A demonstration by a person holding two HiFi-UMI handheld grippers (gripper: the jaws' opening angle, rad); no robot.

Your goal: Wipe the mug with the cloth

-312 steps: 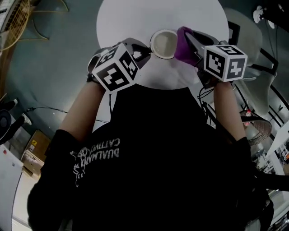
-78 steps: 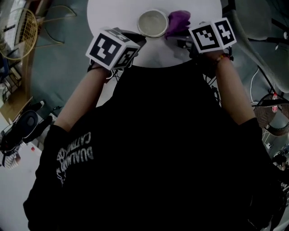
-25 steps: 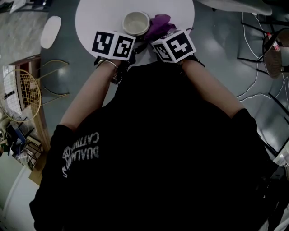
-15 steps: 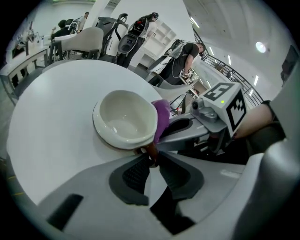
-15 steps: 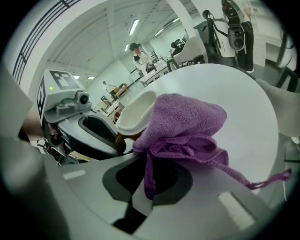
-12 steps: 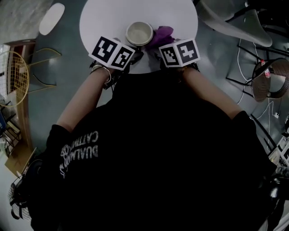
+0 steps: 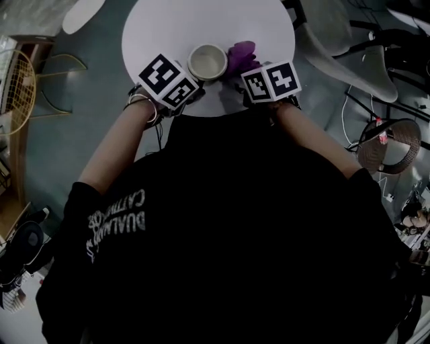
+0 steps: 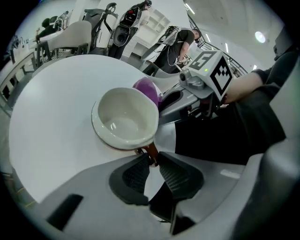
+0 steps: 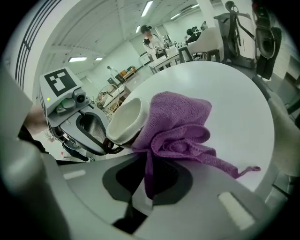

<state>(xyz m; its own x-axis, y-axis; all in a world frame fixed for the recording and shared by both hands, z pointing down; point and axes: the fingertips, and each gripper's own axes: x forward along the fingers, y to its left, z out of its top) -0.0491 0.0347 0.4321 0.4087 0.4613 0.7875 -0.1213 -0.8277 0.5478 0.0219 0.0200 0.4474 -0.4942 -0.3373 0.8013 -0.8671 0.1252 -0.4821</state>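
Mug (image 7: 207,62), cream-white, is stood empty at the near edge of the round white table (image 7: 201,20), open top beyond. Its brown handle (image 8: 151,151) is pinched by the left gripper (image 8: 153,161); purple cloth (image 9: 180,124), clamped by the right gripper (image 9: 147,180), is pressed against it.

Looks like a big open lab or office space tbh: strip lights (image 9: 147,8) on a high ceiling, white chairs (image 8: 75,35), a round white table (image 7: 201,20), cables (image 7: 366,101) trailing over grey floor (image 7: 87,121), people (image 9: 152,44) at benches behind.
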